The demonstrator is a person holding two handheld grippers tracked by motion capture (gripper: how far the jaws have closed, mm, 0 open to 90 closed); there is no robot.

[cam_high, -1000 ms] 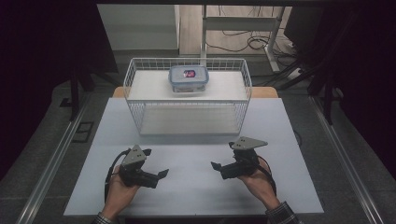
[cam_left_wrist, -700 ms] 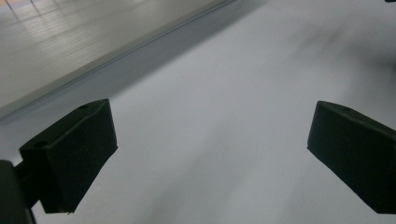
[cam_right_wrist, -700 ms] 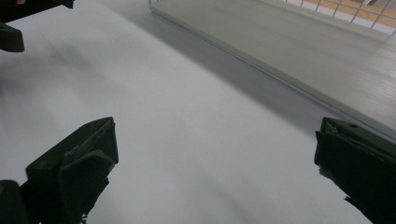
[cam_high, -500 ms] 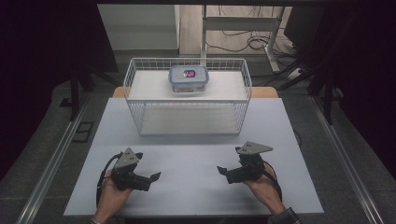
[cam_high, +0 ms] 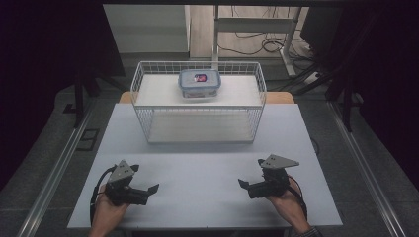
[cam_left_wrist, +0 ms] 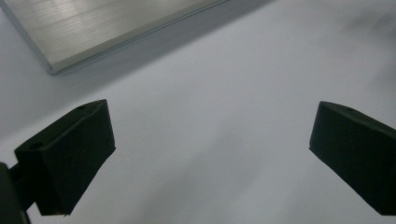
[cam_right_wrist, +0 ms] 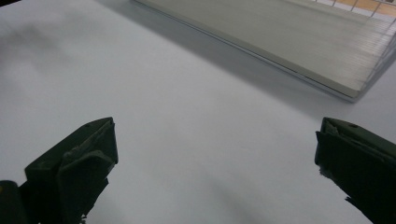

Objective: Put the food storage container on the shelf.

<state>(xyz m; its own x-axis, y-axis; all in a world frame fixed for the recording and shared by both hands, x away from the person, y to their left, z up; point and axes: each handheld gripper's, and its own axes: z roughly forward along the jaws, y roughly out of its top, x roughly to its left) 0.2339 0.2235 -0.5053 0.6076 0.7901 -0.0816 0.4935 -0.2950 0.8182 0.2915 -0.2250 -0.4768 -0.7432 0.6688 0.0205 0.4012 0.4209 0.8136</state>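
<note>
A white wire basket (cam_high: 148, 126) stands at the far middle of the white table (cam_high: 207, 173). Inside it, toward the back, sits a clear lidded food container (cam_high: 198, 83) with a red and blue label. My left gripper (cam_high: 150, 190) rests low at the near left of the table, held in a hand, jaws wide open on nothing. My right gripper (cam_high: 243, 185) is at the near right, also open and empty. In the left gripper view my left gripper (cam_left_wrist: 210, 154) faces bare table and the basket's base (cam_left_wrist: 107, 28). In the right gripper view my right gripper (cam_right_wrist: 215, 168) looks at the basket's base (cam_right_wrist: 289, 46).
The table's front edge lies just below both hands. Metal rails (cam_high: 54, 168) run along the floor on both sides. A white stand and cables (cam_high: 257, 34) are behind the basket. Bare table surface lies between the grippers and the basket.
Both grippers have drawn back toward the near edge of the table and apart from each other. Their jaws stay open.
</note>
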